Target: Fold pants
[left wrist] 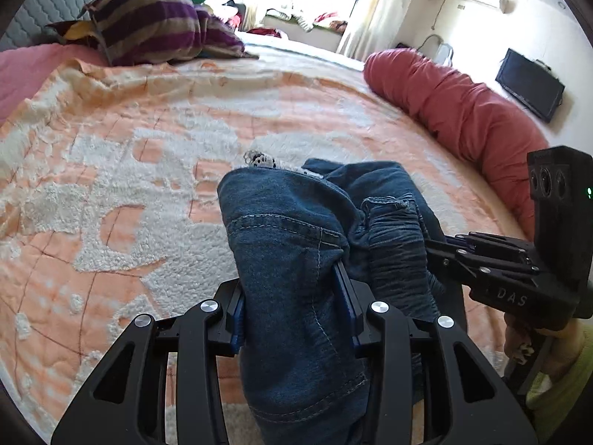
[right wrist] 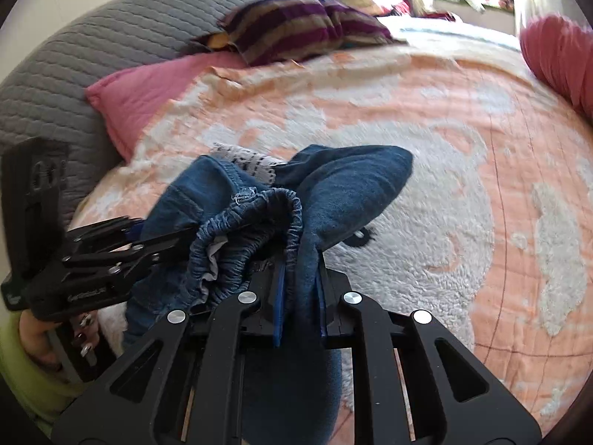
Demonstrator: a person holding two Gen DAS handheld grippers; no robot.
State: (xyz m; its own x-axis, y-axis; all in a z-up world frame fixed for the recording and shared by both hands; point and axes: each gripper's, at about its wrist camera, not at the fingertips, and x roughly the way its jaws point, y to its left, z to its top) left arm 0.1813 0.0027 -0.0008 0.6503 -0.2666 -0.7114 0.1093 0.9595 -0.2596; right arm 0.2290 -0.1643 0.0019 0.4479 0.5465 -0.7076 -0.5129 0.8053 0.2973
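Note:
The pants are blue denim jeans [left wrist: 292, 237], bunched and held up above the bed. My left gripper [left wrist: 292, 278] is shut on a thick fold of the denim near a stitched seam. My right gripper [right wrist: 300, 270] is shut on another fold of the jeans [right wrist: 344, 185], next to the gathered elastic waistband [right wrist: 252, 230]. The two grippers are close side by side. The right gripper shows in the left wrist view [left wrist: 437, 248], and the left gripper shows in the right wrist view [right wrist: 178, 239]. A white patterned lining [right wrist: 244, 161] peeks out at the top. The lower part of the jeans hangs out of sight.
An orange and white textured bedspread [left wrist: 155, 170] covers the bed. A purple striped pillow [left wrist: 155, 26] and a pink pillow [right wrist: 148, 89] lie at the grey quilted headboard [right wrist: 74, 59]. A red rolled quilt [left wrist: 463, 111] lies along the far side.

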